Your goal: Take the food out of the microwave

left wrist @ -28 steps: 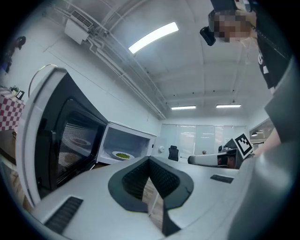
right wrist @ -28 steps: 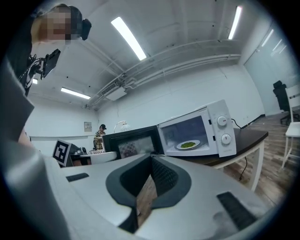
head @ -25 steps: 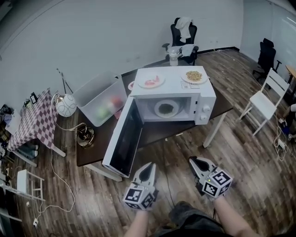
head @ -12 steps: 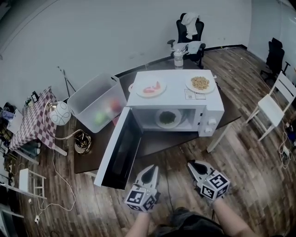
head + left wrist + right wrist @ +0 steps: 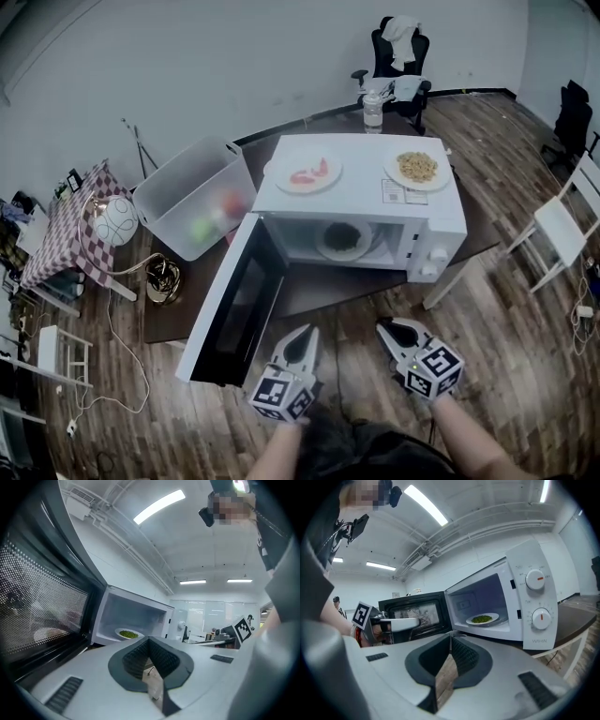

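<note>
Fingers of the left gripper (image 5: 307, 331) and of the right gripper (image 5: 383, 325) are pressed together at the tips and carry nothing. Both point about level toward the microwave (image 5: 366, 183), from well in front of it, over the floor. In the microwave's open cavity lies the plate of food (image 5: 341, 238), ahead of both grippers and well apart from them. The plate is round, so it has no long axis. I judge that the right gripper has the straighter way in. The left one stands near the open door (image 5: 234, 305), which swings out at the microwave's left. The food is only a dark green heap, and I cannot tell what it is. In the head view the cavity roof hides the plate's rear rim.
</note>
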Demonstrator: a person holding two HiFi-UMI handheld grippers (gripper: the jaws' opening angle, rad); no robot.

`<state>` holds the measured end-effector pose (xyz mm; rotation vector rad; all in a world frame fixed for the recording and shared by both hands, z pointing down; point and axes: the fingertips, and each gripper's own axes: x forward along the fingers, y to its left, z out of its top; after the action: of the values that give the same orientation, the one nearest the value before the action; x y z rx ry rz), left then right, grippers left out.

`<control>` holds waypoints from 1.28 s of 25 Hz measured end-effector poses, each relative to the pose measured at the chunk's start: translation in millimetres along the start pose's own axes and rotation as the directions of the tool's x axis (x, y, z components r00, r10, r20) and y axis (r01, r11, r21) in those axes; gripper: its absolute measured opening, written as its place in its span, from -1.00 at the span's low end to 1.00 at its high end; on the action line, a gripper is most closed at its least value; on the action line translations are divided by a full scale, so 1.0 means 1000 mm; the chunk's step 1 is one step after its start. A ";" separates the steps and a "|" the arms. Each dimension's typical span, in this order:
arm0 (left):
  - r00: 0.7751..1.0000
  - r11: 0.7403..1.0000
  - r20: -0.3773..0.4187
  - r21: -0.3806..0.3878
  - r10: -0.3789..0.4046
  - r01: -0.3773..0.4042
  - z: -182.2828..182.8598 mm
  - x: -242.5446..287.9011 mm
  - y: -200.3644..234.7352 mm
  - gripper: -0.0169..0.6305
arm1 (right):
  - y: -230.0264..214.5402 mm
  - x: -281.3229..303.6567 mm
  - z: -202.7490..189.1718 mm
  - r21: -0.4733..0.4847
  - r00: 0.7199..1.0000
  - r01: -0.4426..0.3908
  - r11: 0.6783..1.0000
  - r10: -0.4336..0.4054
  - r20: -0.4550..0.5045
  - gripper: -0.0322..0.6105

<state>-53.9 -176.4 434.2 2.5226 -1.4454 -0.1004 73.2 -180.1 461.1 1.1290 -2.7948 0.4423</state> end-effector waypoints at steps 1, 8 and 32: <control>1.000 1.000 -0.001 0.000 0.001 -0.001 -0.001 0.001 0.000 -0.94 | 0.001 0.002 -0.002 -0.003 1.000 -0.006 1.000 0.006 -0.007 -0.84; 1.000 1.000 -0.005 -0.012 -0.002 0.002 -0.009 0.009 0.010 -0.94 | -0.006 0.020 -0.003 -0.064 1.000 -0.005 0.998 0.004 -0.019 -0.84; 0.995 0.996 -0.050 -0.039 -0.083 0.081 -0.056 0.069 0.044 -0.94 | -0.045 0.117 0.007 -0.553 0.988 0.001 0.833 -0.086 -0.127 -0.63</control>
<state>-46.1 -247.4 502.9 2.5358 -1.3086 -0.0752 20.1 -291.3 487.9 0.9666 -2.4986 -0.2737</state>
